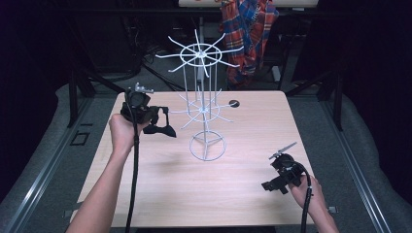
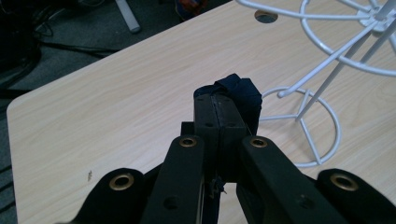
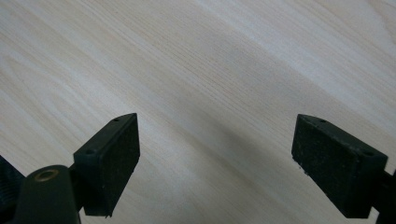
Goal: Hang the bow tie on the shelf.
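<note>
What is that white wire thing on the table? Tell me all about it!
The rack is thin white wire, probably painted metal. It stands upright near the middle of the table, on a ring-shaped base with three spokes. A slim post rises from it and carries two wheels of prongs, a small one lower down and a wider one on top. The prong tips bend upward. Nothing hangs on it. The left tongs, gripping a dark blue cloth, are close beside it but not touching.

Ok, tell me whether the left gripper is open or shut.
Shut. In the left gripper view the left gripper's jaws are pressed together on a dark blue cloth bunched at their tips, above the table.
</note>
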The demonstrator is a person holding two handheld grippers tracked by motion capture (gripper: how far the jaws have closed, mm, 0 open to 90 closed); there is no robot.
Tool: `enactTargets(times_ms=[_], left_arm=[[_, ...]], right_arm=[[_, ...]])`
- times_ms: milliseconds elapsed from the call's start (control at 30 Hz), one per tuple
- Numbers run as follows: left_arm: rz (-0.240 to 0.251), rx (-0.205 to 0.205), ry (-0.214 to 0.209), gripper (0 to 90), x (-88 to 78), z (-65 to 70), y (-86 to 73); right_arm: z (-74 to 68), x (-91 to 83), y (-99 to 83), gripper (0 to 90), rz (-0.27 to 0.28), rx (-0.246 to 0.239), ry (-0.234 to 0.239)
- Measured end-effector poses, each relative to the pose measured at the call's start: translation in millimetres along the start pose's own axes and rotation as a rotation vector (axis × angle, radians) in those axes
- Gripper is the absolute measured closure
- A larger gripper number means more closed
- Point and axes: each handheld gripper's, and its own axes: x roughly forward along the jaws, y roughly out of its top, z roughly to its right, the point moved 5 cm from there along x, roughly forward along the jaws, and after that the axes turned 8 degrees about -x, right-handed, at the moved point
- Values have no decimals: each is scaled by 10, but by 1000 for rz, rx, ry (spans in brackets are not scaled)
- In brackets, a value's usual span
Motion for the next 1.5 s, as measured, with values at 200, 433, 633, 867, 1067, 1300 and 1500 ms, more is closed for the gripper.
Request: enactTargets(times_ms=[200, 433, 633, 867, 1067, 1300, 1500], left_arm=[[1, 38, 8, 897, -26, 83, 55], [14, 87, 40, 897, -70, 180, 83], [22, 125, 52, 897, -97, 280, 97], [22, 177, 72, 897, -97, 407, 109], [22, 194, 65, 896, -58, 495, 92], [36, 198, 68, 896, -63, 511, 93], [41, 222, 95, 897, -42, 555, 85]], right_arm=[[0, 0, 1, 151, -1, -3, 3], [-8, 4, 3, 151, 0, 1, 12], [-1, 9, 2, 151, 1, 4, 2], [-8, 13, 6, 151, 4, 8, 11], [-8, 8, 9, 150, -1, 2, 12], [0, 6, 15, 151, -5, -11, 5], [-11, 11, 23, 150, 2, 0, 14]])
